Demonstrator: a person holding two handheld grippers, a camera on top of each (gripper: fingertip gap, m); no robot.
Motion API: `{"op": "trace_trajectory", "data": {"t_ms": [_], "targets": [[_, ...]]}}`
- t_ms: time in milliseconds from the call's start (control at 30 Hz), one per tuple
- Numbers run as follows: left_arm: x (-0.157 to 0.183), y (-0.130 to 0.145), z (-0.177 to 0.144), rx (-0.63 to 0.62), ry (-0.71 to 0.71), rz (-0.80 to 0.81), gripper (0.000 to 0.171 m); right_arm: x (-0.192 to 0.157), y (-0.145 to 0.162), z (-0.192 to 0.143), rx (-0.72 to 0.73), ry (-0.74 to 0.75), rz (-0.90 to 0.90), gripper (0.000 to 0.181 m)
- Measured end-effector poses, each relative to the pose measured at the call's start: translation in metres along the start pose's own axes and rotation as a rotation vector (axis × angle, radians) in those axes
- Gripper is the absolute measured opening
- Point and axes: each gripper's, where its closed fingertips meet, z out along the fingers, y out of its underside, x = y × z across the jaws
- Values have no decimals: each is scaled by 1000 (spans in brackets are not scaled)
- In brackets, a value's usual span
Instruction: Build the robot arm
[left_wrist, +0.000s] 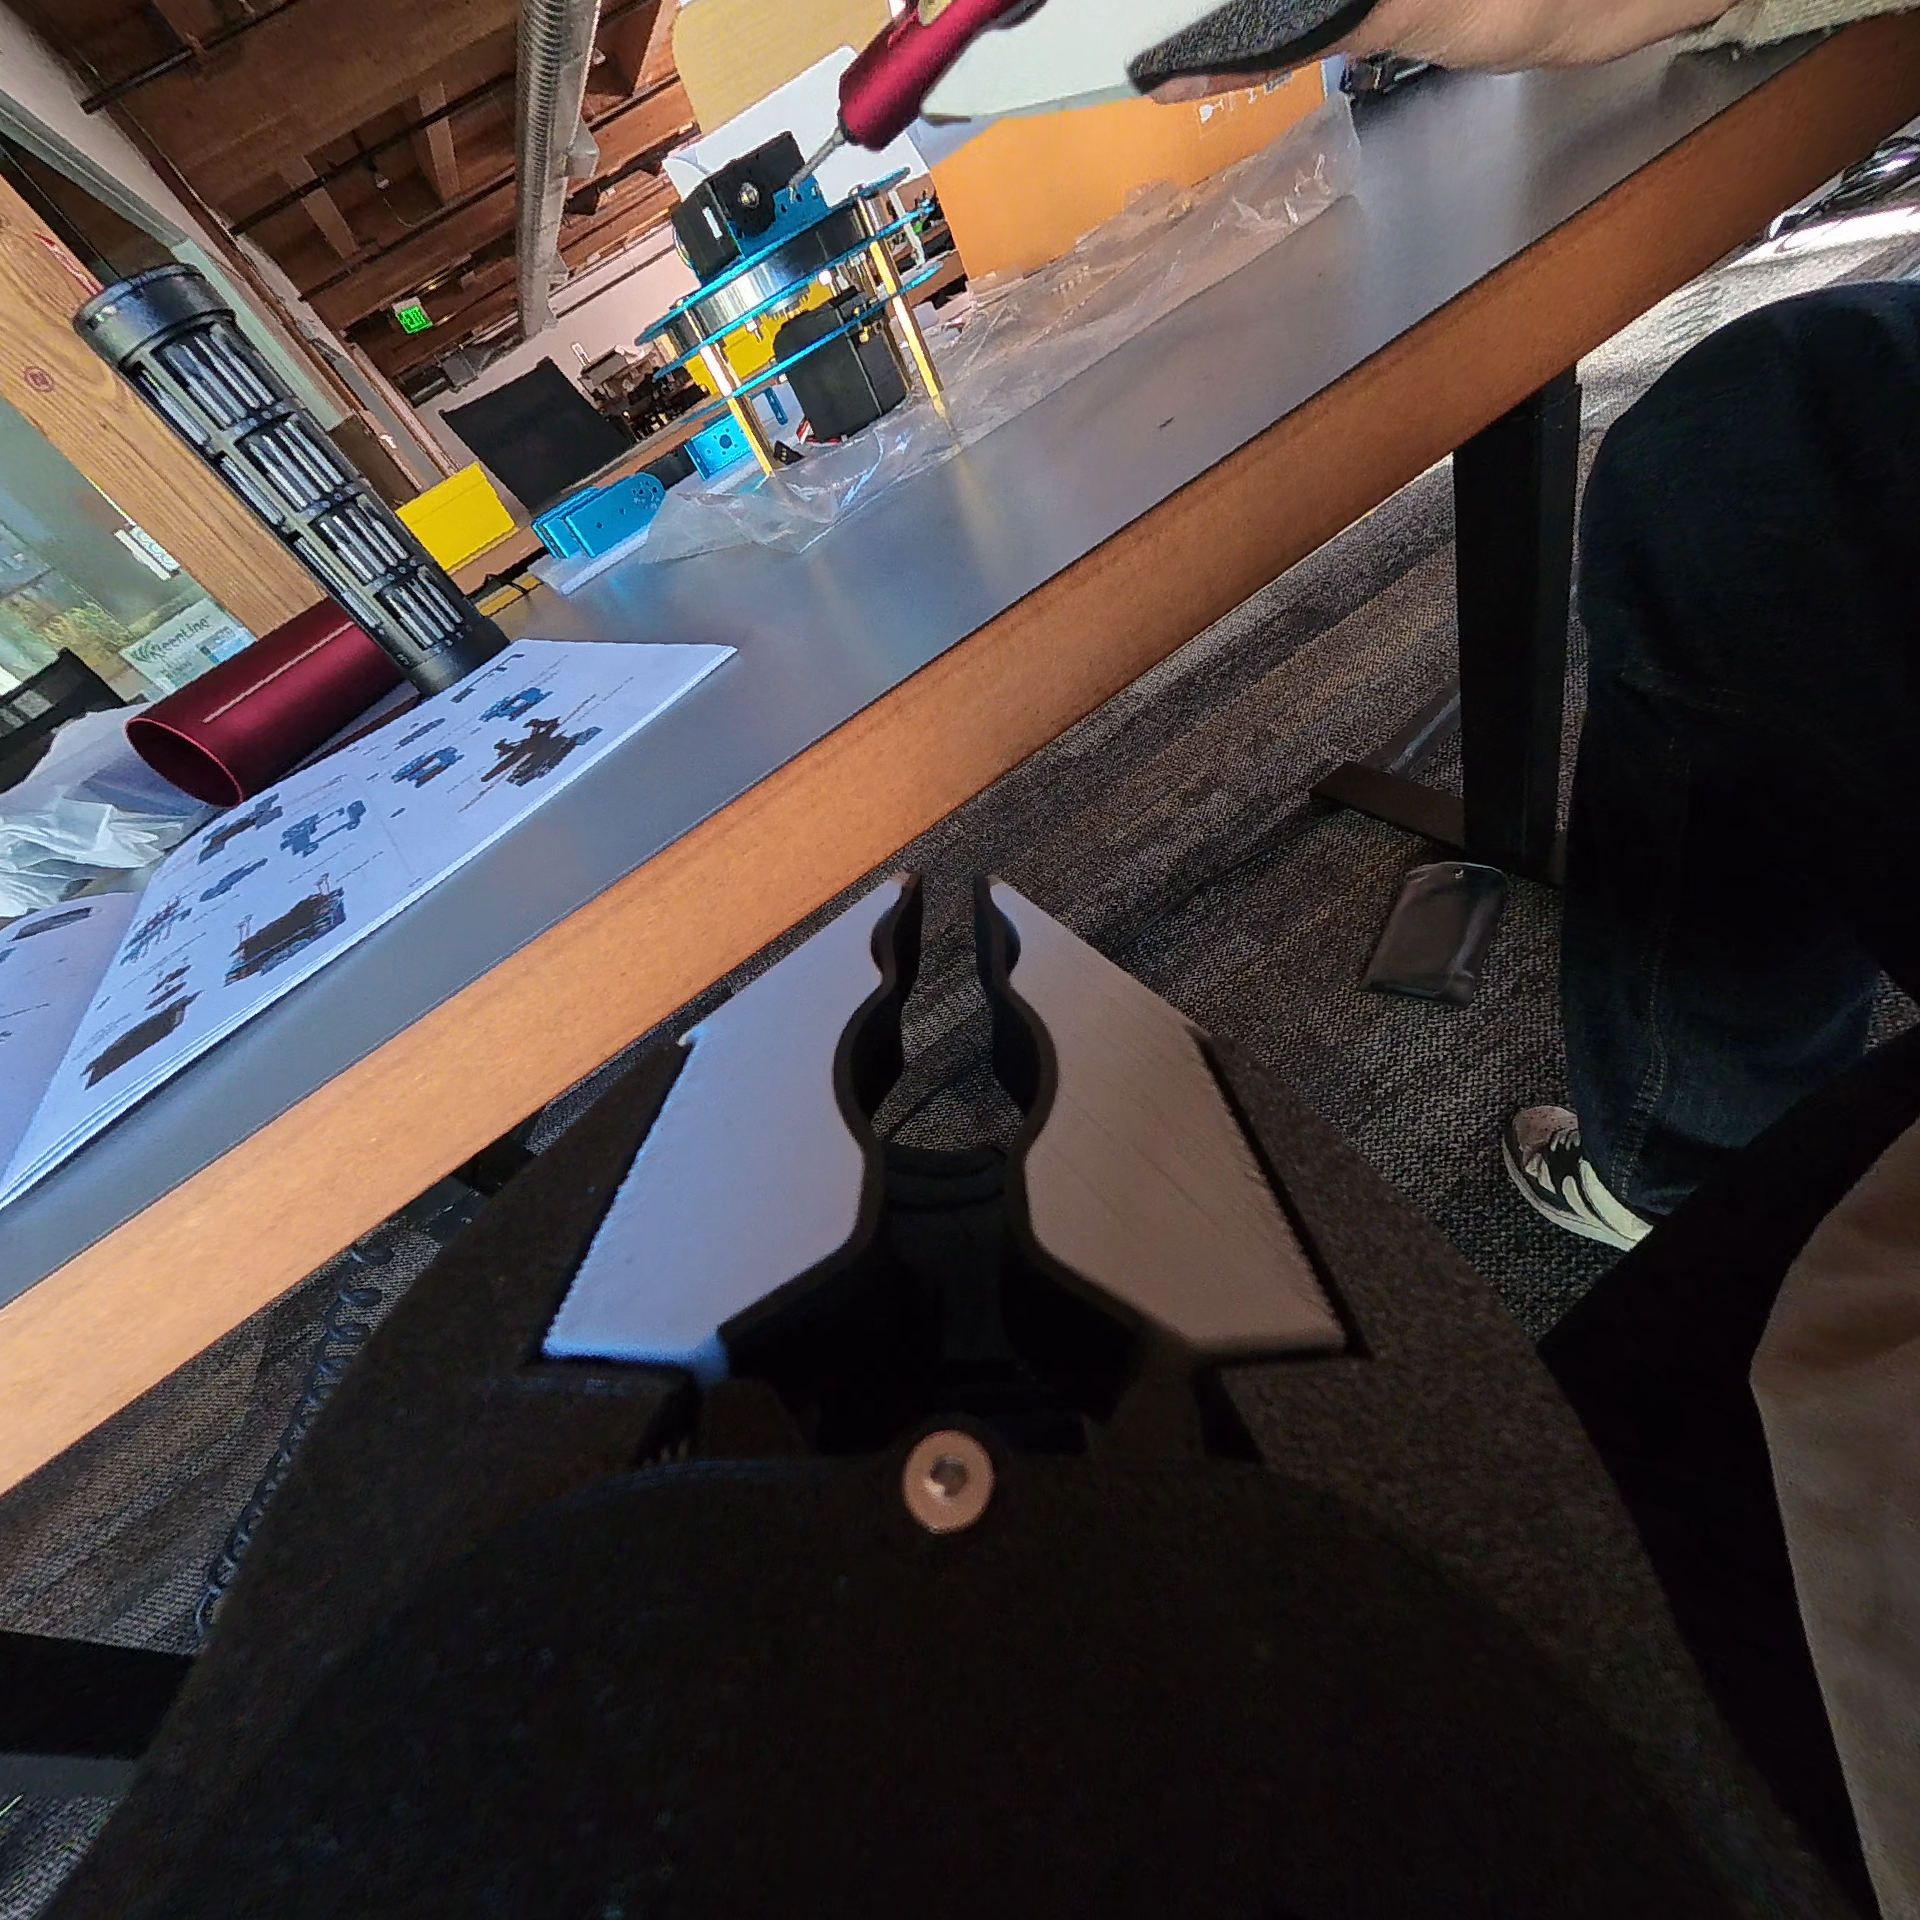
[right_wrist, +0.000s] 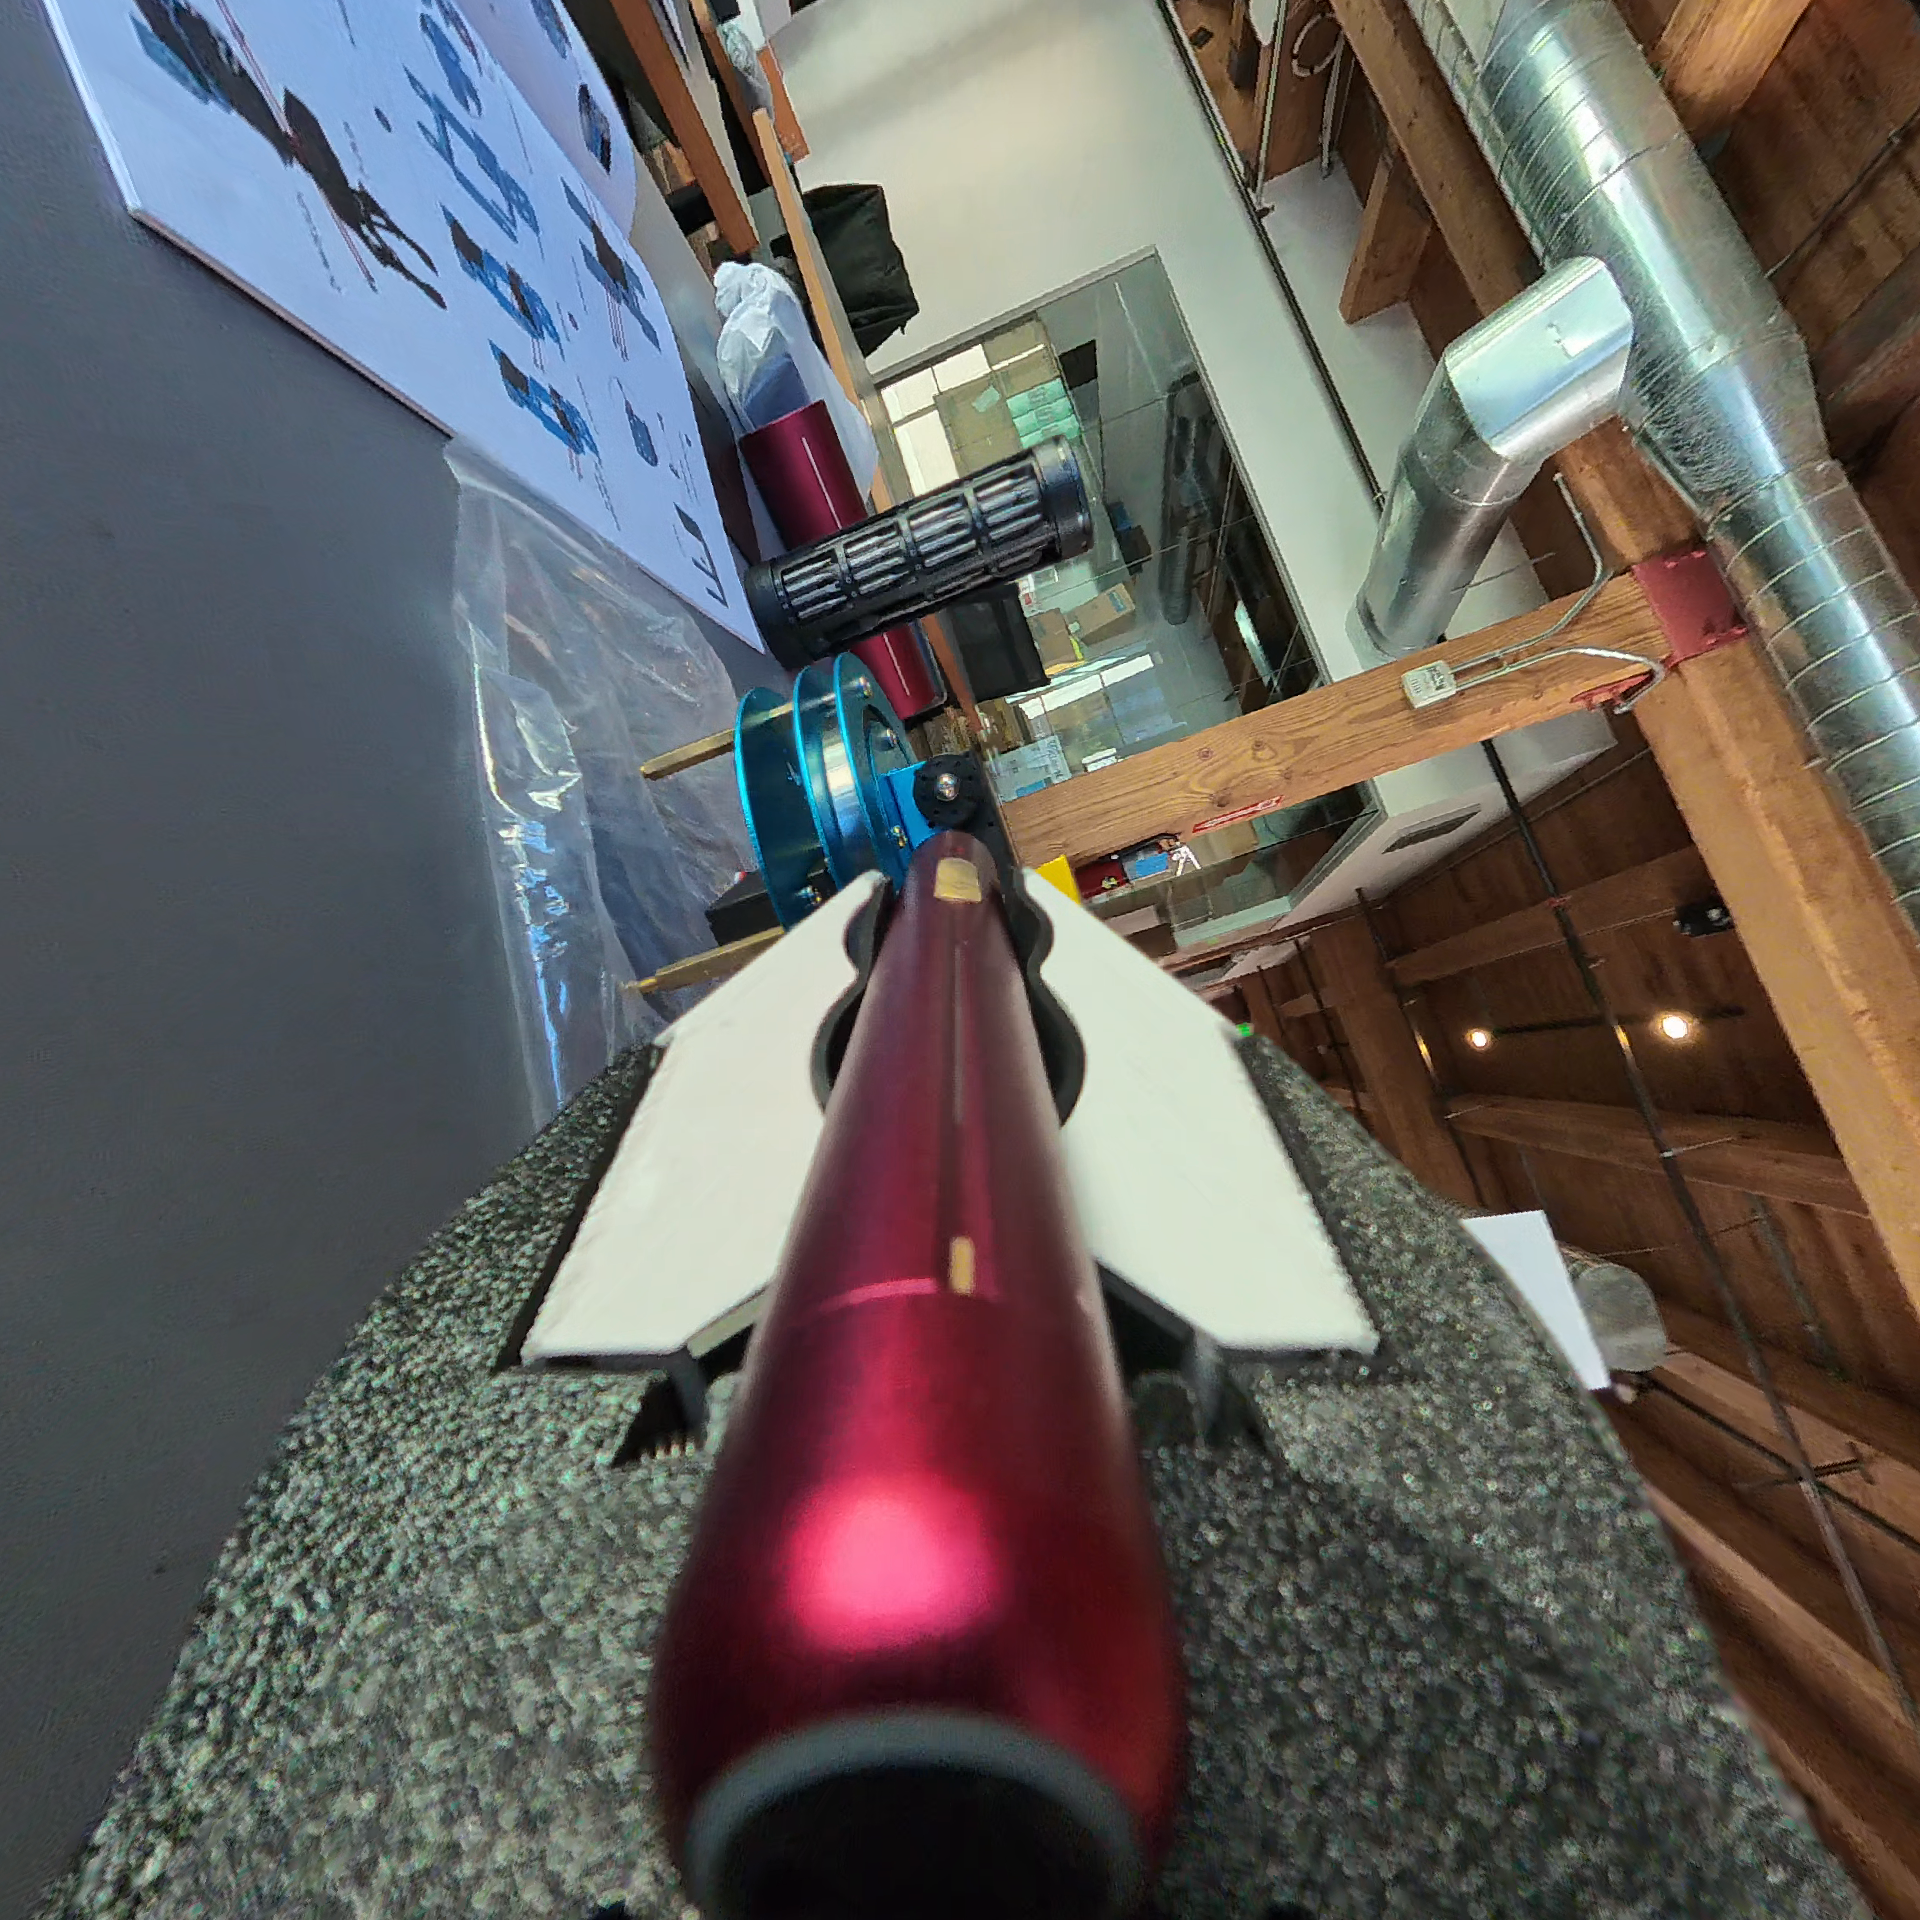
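My right gripper (right_wrist: 951, 883) is shut on a red electric screwdriver (right_wrist: 935, 1299) that lies along its fingers. The screwdriver's tip touches the blue bracket with a black motor at the top of a blue, disc-stacked assembly (right_wrist: 821, 810) on brass standoffs. In the left wrist view the screwdriver (left_wrist: 904, 73) comes down onto the assembly (left_wrist: 790, 281) from the upper right. My left gripper (left_wrist: 948, 894) is empty, its fingers almost together. It hangs below the table's wooden front edge (left_wrist: 935, 675), over the carpet.
On the dark table stand a black bit holder cylinder (left_wrist: 281, 468), a red tube (left_wrist: 260, 717), an open instruction booklet (left_wrist: 364, 831), loose blue brackets (left_wrist: 603, 514) and clear plastic bags (left_wrist: 1039, 332). A person's leg (left_wrist: 1745, 727) and a table leg (left_wrist: 1507, 623) are to the right. There is about 25 cm between the tips of the two grippers.
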Motion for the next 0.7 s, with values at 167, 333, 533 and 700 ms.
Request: {"op": "trace_trajectory", "data": {"t_ms": [167, 333, 533, 700], "targets": [[0, 0, -1, -1, 0, 3, 8, -5, -2, 1, 10, 34, -146, 21], [0, 0, -1, -1, 0, 5, 8, -5, 0, 1, -8, 63, -219, 20], [0, 1, -2, -2, 1, 2, 8, -14, -4, 1, 4, 60, -307, 20], [0, 1, -3, -3, -2, 4, 8, -15, -3, 2, 1, 57, -313, 20]]}}
